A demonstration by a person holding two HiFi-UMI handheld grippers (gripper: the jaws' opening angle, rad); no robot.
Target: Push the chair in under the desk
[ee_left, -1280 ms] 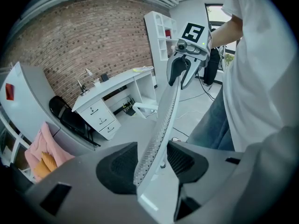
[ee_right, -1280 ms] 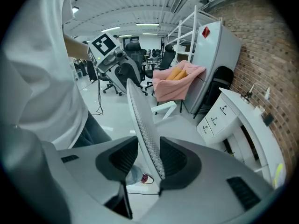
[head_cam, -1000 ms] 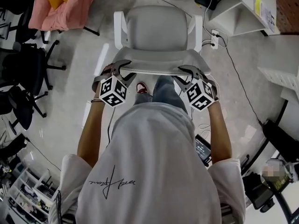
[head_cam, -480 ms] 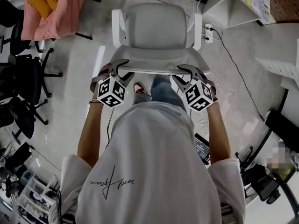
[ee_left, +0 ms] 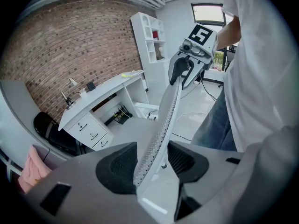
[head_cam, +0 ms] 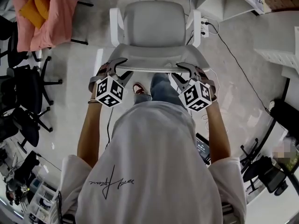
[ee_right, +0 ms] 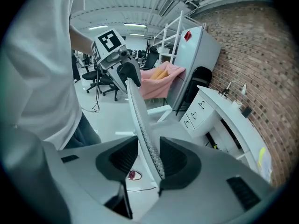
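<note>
Chair [head_cam: 154, 27] is on the floor right in front of the person, seat pointing far, backrest [head_cam: 156, 59] on the near side. It's near the curved white surface [ee_left: 105, 94] along the brick wall [ee_left: 65, 41] but not under it. The seat stops short of the open bay, and the drawer unit [ee_left: 91, 129] is just left of that bay in the left gripper view.

Left gripper [head_cam: 119, 67] — jaws pinching the top edge of the backrest at its left end. The mesh rim fills the gap between the pads, with contact on both sides. Right gripper [head_cam: 183, 70] — same grip at the right end, rim wedged between both pads. Both point steeply down over the rim (marker cubes face up at the head camera). Each gripper view looks along the rim and catches the other gripper at its far end.

Around:
- Pink cloth [head_cam: 44, 6] with orange cushions, far left.
- Black office chairs [head_cam: 23, 87] on the left.
- Power strip [head_cam: 204, 29] with cables on the floor, just right of the chair's right armrest [head_cam: 196, 24].
- White shelf unit [ee_left: 152, 36] past the right end of the surface in the left gripper view.
- Person's red shoe [head_cam: 138, 87] showing below the backrest, between the grippers.
</note>
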